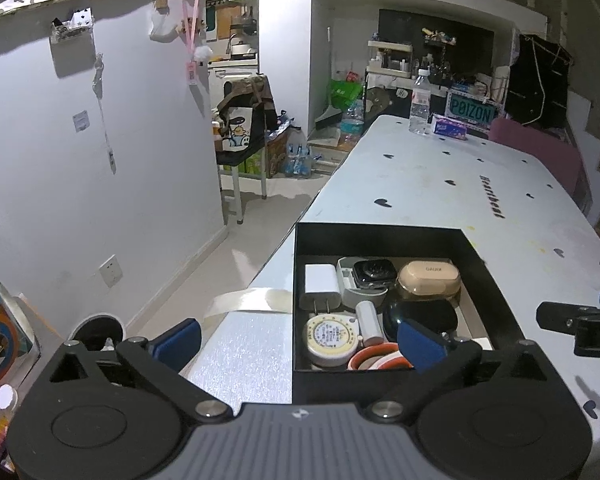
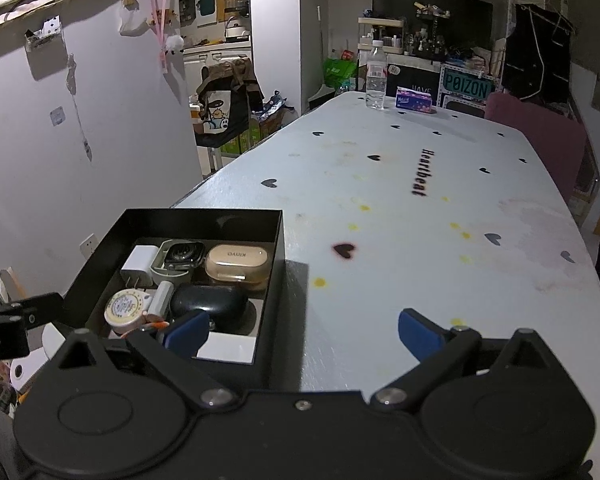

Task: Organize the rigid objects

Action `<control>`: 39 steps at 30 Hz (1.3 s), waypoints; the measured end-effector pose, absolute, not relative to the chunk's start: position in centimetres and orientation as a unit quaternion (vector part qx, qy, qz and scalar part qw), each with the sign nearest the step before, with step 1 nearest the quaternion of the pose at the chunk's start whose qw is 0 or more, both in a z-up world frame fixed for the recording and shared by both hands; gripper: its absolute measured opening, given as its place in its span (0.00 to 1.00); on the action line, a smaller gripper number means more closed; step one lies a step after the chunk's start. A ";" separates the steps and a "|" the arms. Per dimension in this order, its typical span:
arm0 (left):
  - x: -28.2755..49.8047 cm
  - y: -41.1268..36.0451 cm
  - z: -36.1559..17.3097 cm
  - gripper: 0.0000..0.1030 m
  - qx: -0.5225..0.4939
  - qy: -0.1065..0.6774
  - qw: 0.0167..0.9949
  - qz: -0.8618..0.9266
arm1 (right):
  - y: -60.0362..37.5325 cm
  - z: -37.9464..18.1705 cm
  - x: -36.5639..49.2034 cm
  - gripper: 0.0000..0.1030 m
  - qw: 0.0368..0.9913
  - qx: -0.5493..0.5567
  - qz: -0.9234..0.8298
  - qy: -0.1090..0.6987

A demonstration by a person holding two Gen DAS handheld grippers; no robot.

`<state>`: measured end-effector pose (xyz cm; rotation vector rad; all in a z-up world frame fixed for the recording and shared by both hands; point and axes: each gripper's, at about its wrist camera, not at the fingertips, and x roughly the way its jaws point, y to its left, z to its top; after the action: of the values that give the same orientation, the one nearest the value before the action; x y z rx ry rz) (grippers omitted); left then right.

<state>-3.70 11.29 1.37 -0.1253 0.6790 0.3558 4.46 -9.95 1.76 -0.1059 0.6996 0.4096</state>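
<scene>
Open black box (image 1: 380,236) full of small gadgets (image 1: 366,280) on table edge

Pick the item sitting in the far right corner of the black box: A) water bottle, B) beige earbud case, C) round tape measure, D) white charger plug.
B: the beige earbud case sits in the far right corner of the black box, beside the smartwatch.

In the black box (image 1: 380,240), the left gripper's blue fingertip (image 1: 418,344) hid part of the orange-and-white ring (image 1: 374,358), and the round tin's (image 1: 332,338) label print was too small to read.
</scene>
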 end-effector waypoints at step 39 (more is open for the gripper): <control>-4.2 11.2 1.1 1.00 -0.067 0.338 0.919 0.191 | -10.2 1.5 4.1 1.00 0.919 -0.062 0.194 0.338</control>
<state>-4.23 11.22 1.07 -0.1386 0.6950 0.3919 4.13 -10.16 1.51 -0.1275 0.6957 0.3983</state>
